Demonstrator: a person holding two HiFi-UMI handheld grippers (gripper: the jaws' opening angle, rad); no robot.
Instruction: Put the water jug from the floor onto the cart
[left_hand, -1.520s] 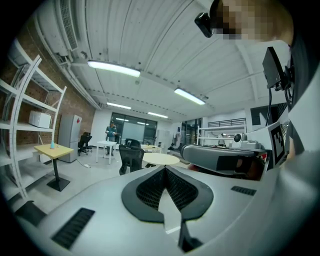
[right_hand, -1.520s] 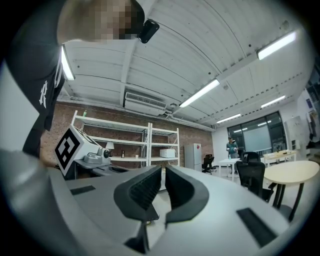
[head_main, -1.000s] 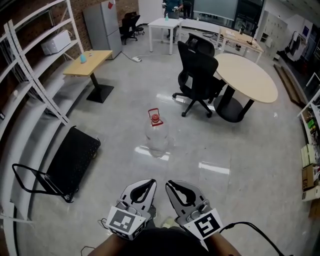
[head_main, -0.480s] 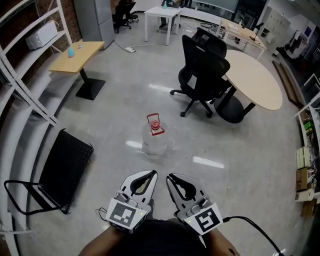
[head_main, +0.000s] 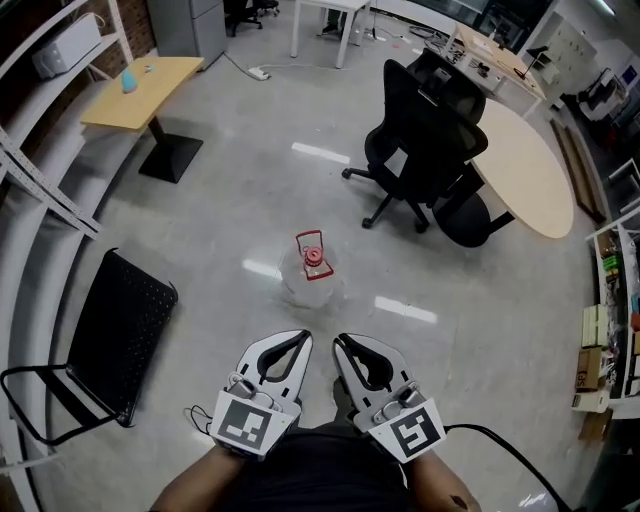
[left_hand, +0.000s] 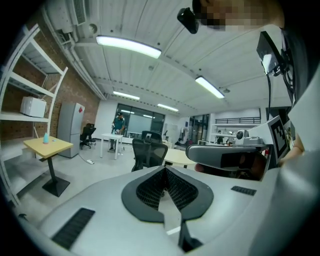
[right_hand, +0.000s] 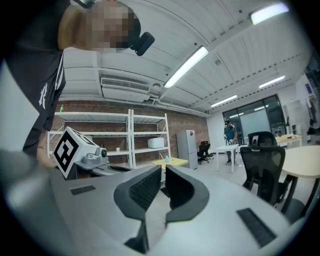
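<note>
The clear water jug with a red cap and red handle stands upright on the grey floor, just ahead of both grippers. The black flat cart lies on the floor at the left, its folded handle toward me. My left gripper and right gripper are held side by side low in the head view, both shut and empty, short of the jug. In the left gripper view the left gripper has its pads meeting. In the right gripper view the right gripper is closed on nothing. Neither gripper view shows the jug.
A black office chair and a round beige table stand beyond the jug at the right. A small yellow table and white shelving line the left. Shelves with boxes stand at the right edge.
Both grippers and my view have moved forward across the floor; the jug now sits much nearer the jaw tips. Both grippers have stayed shut and empty.
</note>
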